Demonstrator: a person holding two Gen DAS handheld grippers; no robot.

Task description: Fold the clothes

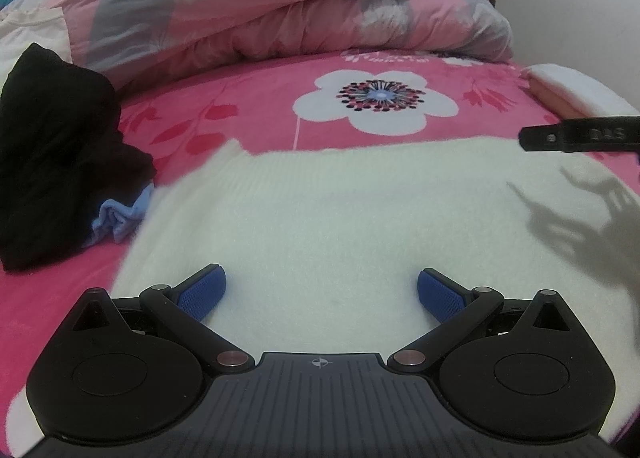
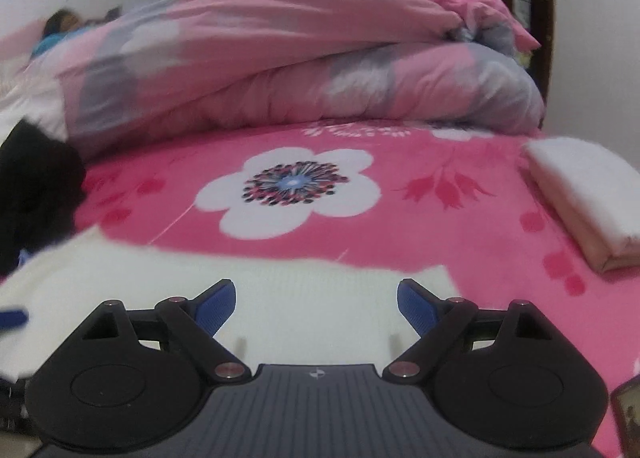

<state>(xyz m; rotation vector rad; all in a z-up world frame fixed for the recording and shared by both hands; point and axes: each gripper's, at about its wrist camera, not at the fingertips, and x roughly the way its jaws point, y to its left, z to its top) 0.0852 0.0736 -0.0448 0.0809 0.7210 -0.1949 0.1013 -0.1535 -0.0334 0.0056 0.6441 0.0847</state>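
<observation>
A bed (image 1: 248, 114) covered by a pink flowered sheet is being shown in both wrist views. At its left edge, a heap of black clothes (image 1: 52, 146) is being seen, with a small light blue garment (image 1: 116, 214) lying against the heap's near side, just beside the left edge of a white garment (image 1: 320, 218). That white garment, soft and ribbed, is being spread flat across the near part of the bed, between the black heap and the right side.

The left gripper (image 1: 322, 290) is being held over the near middle of the white garment, its blue pads (image 1: 202, 290) being kept wide apart with nothing between them except the cloth below; whether the cloth is being touched cannot be told. Behind the garment, a large white flower is printed on the sheet, and a rolled pink and grey quilt (image 1: 300, 18) is being piled along the far edge of the bed.

The right gripper (image 2: 316, 304) is being held over the right end of the white garment, near its far right corner, its jaws likewise spread and gripping nothing. At the right edge of the bed, a folded white cloth (image 2: 588, 194) is lying well apart from the garment.
</observation>
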